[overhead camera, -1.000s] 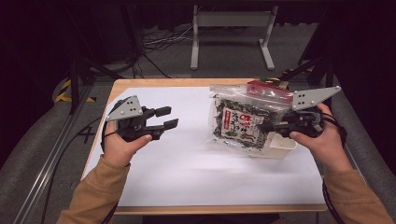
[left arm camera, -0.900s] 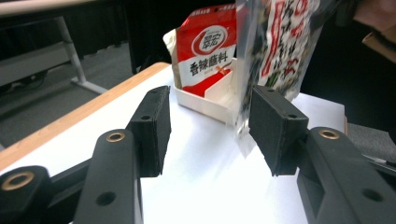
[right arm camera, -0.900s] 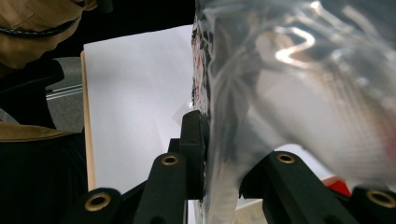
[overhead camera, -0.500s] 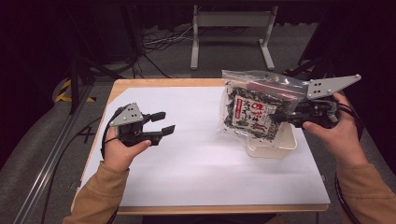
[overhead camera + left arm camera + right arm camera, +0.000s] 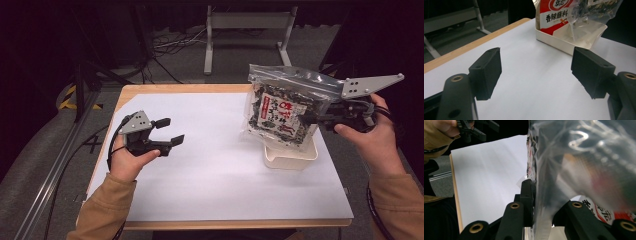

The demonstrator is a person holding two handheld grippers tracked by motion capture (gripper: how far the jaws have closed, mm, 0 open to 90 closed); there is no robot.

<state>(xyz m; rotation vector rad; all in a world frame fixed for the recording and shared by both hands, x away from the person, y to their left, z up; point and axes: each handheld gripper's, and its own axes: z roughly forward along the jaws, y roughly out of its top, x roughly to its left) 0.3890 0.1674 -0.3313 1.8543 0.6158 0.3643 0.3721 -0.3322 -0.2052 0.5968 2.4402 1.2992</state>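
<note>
The right hand-held gripper (image 5: pixel 312 119) is pinching a clear bag (image 5: pixel 282 112) of packets, holding it upright over a white tray (image 5: pixel 290 156) on the bench (image 5: pixel 215 165). Its own view is showing plastic clamped between both jaws (blurred there). The left hand-held gripper (image 5: pixel 170 131) is hovering well apart, its 2 jaws having just been opening, nothing between them.

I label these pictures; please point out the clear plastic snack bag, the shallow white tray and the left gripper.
clear plastic snack bag (image 5: pixel 280 112), high view, printed front
shallow white tray (image 5: pixel 290 159), high view, front wall
left gripper (image 5: pixel 169 131), high view, between fingertips
</note>
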